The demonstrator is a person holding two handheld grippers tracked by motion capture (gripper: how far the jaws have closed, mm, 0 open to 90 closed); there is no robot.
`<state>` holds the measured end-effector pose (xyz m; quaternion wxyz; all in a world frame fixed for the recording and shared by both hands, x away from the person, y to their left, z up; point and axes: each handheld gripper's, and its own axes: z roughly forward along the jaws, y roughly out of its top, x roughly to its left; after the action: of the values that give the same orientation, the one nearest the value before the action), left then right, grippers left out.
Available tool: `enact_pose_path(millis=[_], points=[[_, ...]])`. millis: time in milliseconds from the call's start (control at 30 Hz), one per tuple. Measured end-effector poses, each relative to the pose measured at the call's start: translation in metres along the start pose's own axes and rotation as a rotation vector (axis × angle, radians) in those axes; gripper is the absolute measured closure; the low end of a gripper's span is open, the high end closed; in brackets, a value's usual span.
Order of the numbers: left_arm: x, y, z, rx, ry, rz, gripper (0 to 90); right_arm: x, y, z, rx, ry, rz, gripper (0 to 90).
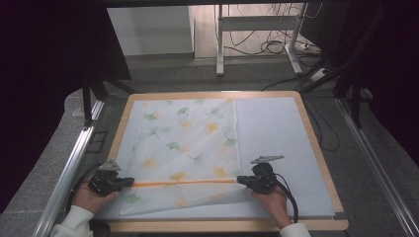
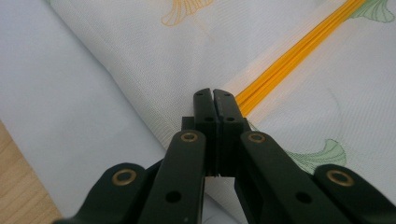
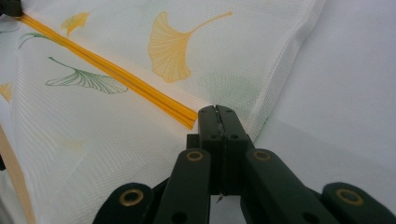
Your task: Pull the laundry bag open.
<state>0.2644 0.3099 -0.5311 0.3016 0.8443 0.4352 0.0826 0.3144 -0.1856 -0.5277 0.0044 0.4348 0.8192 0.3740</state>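
Note:
A sheer white cloth [image 1: 188, 138] printed with yellow and green ginkgo leaves lies on the left half of a white mat [image 1: 276, 133]. An orange band [image 1: 183, 182] along its near part is stretched taut between my two grippers. My left gripper [image 1: 131, 182] is shut on the band's left end, my right gripper [image 1: 240, 180] on its right end. In the left gripper view the jaws [image 2: 214, 95] meet on the cloth [image 2: 154, 51] where the orange band [image 2: 289, 58] ends. In the right gripper view the gripper [image 3: 216, 111] pinches the cloth [image 3: 116, 154] at the band [image 3: 116, 74].
The mat rests on a wooden board [image 1: 316, 148] with a raised rim. Metal rails [image 1: 69, 168] run along both sides. Behind the board stand a white table frame [image 1: 257, 29] and loose cables [image 1: 276, 47] on the floor. The mat's right half is bare.

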Motion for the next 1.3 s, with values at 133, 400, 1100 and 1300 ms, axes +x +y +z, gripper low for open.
enact_pose_path(millis=[133, 400, 1100, 1300], points=[[0.0, -0.001, 0.0, -0.002, 0.004, -0.001, 90.0, 0.0, 0.0, 0.0, -0.002, 0.001, 0.002, 89.9], [0.001, -0.002, 0.0, -0.006, 0.0, 0.004, 90.0, 0.0, 0.0, 0.0, -0.002, 0.002, 0.001, 89.9], [0.001, 0.006, 0.0, -0.085, 0.015, 0.012, 83.0, 0.003, 0.001, -0.011, -0.08, 0.007, -0.044, 89.5], [-0.002, 0.01, -0.014, -0.237, 0.019, -0.023, 63.3, 0.005, 0.002, -0.021, -0.139, 0.005, -0.098, 77.0]])
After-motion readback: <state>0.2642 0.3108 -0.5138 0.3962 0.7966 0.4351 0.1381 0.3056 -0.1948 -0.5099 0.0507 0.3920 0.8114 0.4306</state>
